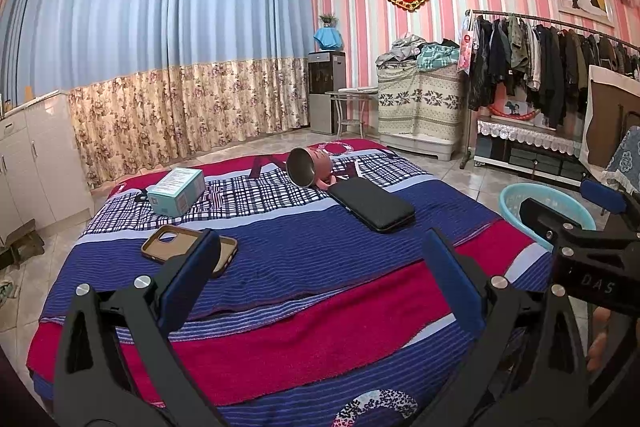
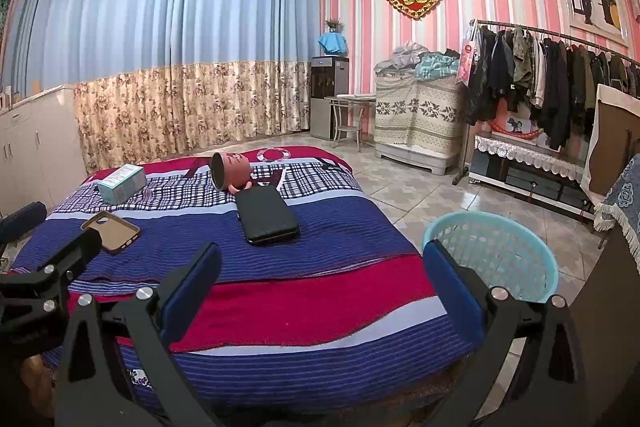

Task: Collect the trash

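A low surface under a striped blue and red cloth [image 1: 304, 311] carries several items: a pale teal carton [image 1: 176, 191] [image 2: 122, 183], a pink cup [image 1: 308, 167] [image 2: 232, 171] tipped on its side, a black flat case [image 1: 372, 205] [image 2: 266, 215] and a brown phone case [image 1: 172, 241] [image 2: 112, 231]. A light blue basket [image 1: 516, 203] [image 2: 496, 251] stands on the floor to the right. My left gripper [image 1: 320, 283] hovers open over the near cloth, its left finger covering part of the phone case. My right gripper [image 2: 320, 287] is open too, empty, between cloth and basket.
White cabinets [image 1: 32, 163] line the left wall and floral curtains [image 1: 180, 107] hang behind. A water dispenser [image 1: 326, 91], a covered chest [image 1: 420, 107] and a full clothes rack [image 1: 540, 67] stand at the right. Tiled floor [image 2: 420, 195] surrounds the cloth-covered surface.
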Available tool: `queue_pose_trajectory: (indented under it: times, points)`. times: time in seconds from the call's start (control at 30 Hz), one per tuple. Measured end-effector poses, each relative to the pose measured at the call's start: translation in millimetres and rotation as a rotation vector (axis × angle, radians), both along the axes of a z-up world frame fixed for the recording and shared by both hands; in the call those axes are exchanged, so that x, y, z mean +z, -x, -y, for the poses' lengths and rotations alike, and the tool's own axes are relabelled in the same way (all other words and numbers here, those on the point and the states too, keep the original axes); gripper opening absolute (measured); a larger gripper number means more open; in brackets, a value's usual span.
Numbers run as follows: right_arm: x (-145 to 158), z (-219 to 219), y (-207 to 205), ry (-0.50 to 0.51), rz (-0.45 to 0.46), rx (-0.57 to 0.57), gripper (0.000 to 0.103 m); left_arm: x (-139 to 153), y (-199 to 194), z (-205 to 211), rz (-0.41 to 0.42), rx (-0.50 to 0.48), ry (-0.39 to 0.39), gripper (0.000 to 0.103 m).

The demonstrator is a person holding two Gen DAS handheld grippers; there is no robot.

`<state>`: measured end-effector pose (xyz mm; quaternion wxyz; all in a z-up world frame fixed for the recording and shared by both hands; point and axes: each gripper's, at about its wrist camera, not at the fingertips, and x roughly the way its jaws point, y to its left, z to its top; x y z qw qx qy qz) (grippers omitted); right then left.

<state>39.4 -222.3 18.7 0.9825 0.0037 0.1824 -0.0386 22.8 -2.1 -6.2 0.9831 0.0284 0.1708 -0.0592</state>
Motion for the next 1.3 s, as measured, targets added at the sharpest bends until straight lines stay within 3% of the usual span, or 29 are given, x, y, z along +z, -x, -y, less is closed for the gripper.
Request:
queue_pose_trajectory:
  times: [1.3]
  points:
    - [-0.3,-5.1,-3.9,-0.004,0.000,0.010,0.098,4.6,-1.9,-8.2,0.004,0.008,0.009,0.098]
